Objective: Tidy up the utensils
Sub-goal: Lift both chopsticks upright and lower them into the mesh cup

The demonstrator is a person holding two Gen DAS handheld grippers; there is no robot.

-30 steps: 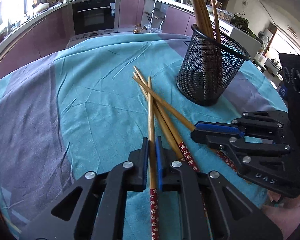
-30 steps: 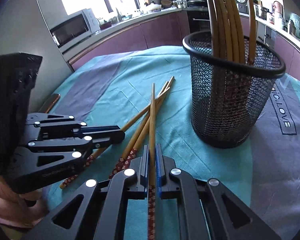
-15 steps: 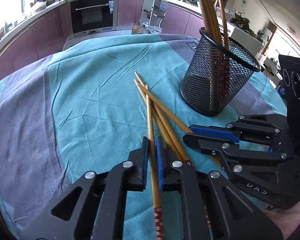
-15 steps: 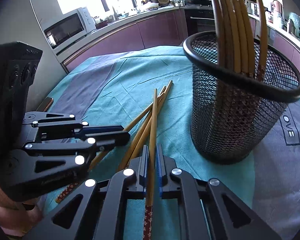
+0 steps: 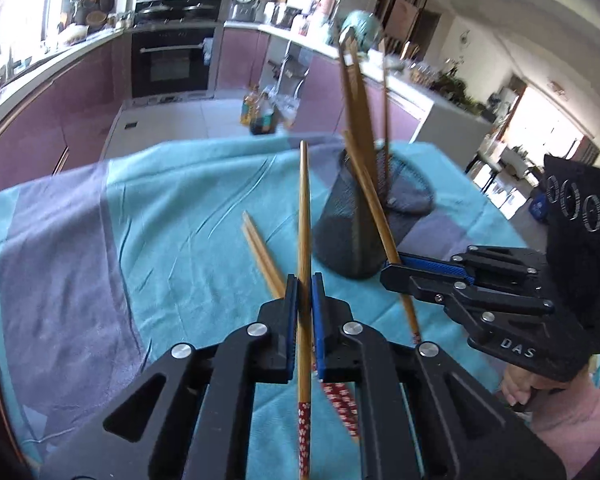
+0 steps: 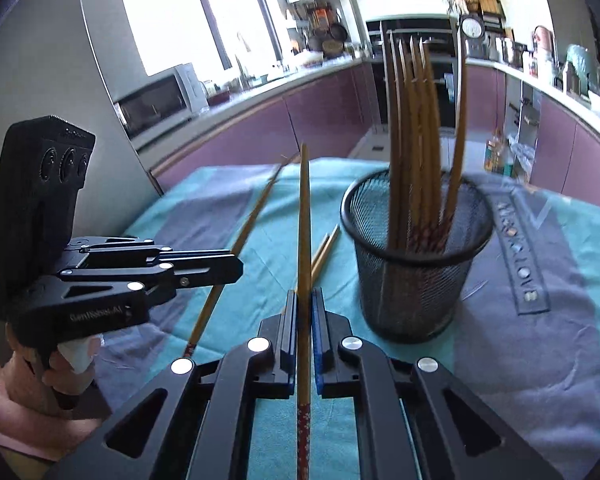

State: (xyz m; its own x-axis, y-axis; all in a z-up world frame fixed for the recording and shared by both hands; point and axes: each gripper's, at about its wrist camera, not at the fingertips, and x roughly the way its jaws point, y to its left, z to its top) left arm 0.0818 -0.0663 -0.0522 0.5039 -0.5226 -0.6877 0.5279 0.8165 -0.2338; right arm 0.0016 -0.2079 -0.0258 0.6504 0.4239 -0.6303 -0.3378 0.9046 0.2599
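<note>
"DAS" on right claw (image 5: 392, 276)

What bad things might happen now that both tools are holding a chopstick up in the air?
1. The basket is already crowded with chopsticks, so a new tip may hit them or the rim and miss.
2. The left tool and right tool each pinch one thin chopstick at a single spot; it might swing or slip out.
3. The two tools are near each other and may bump.
</note>
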